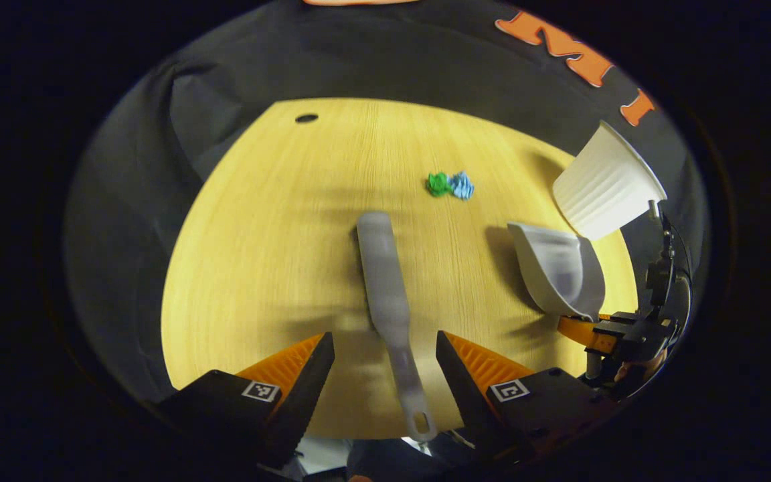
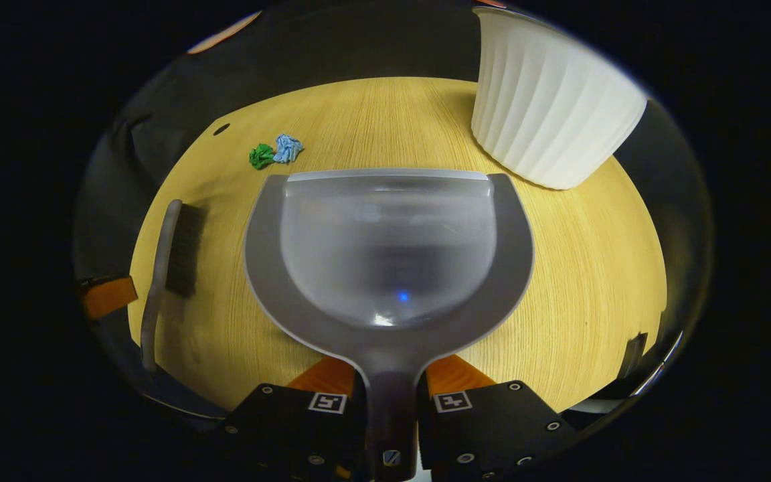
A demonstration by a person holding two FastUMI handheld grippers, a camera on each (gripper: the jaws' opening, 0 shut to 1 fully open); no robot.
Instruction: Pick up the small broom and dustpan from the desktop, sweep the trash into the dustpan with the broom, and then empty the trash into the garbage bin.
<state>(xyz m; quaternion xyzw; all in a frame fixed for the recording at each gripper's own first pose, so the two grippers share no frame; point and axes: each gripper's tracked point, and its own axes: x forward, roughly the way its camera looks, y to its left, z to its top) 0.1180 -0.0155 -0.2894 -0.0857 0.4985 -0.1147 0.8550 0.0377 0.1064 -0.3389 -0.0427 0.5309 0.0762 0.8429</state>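
Right gripper [image 2: 389,381] clamps the grey plastic dustpan [image 2: 389,254] by its handle. Left gripper [image 1: 385,355] gapes wide astride the grey small broom [image 1: 385,288], lying on the wooden counter [image 1: 258,254].

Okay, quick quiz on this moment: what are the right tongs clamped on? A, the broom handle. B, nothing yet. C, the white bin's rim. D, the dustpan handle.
D: in the right gripper view the right tongs are closed on the dustpan handle, while the broom lies on the desktop between the open left tongs.
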